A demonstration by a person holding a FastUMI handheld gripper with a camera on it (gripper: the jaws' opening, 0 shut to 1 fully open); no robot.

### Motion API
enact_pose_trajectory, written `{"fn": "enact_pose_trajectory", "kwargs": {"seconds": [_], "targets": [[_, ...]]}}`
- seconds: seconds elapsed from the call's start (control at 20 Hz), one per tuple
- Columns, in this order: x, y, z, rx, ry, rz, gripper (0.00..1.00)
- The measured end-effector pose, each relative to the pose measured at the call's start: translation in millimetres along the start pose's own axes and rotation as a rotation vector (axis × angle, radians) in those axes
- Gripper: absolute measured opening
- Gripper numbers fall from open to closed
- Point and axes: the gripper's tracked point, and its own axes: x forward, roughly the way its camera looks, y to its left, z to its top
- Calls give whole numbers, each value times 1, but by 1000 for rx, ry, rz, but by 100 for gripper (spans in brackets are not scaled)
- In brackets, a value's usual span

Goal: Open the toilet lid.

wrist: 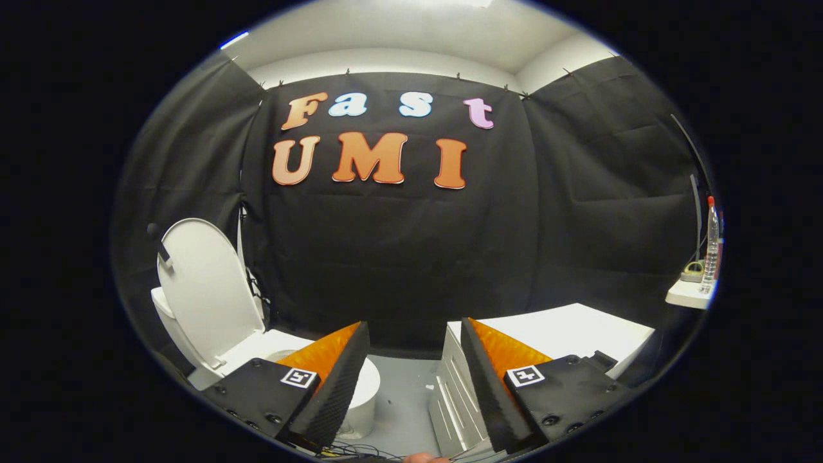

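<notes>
Gripper (408, 386) is wide apart, nothing between the fingers, touching nothing. It sits pulled back from the toilet, aimed at the black cloth wall (398, 257) straight ahead at 12 o'clock.

Toilet lid (206, 283) stands upright at approx 10 o'clock from the fingers, well apart from them, leaning back toward the wall. Its white inner face is turned toward the room. Below it the toilet bowl (363, 386) is partly hidden behind the left finger; the seat looks down on the rim, tho the finger covers most of it, so can't be sure.

Other stuff: a white cabinet (566, 334) w/ ribbed front just beyond the right finger at approx 1 o'clock. A small white shelf (685, 297) at 3 o'clock carries a clear bottle (711, 247) w/ a red cap and a roll of tape (693, 269) beside it. Grey floor (402, 399) shows between bowl and cabinet.

Task status, judged from the layout: lid is up and resting on its own, no contact needed to hold it. That reads as done. Nothing obvious left except keeping the gripper clear of the lid so it doesn't get knocked back down.
</notes>
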Motion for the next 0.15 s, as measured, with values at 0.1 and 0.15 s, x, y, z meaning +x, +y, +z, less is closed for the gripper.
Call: {"fn": "enact_pose_trajectory", "kwargs": {"seconds": [0.1, 0.15], "targets": [[-2, -3, -8, 19, 17, -1, 92], [-3, -7, -8, 30, 13, -10, 92]]}}
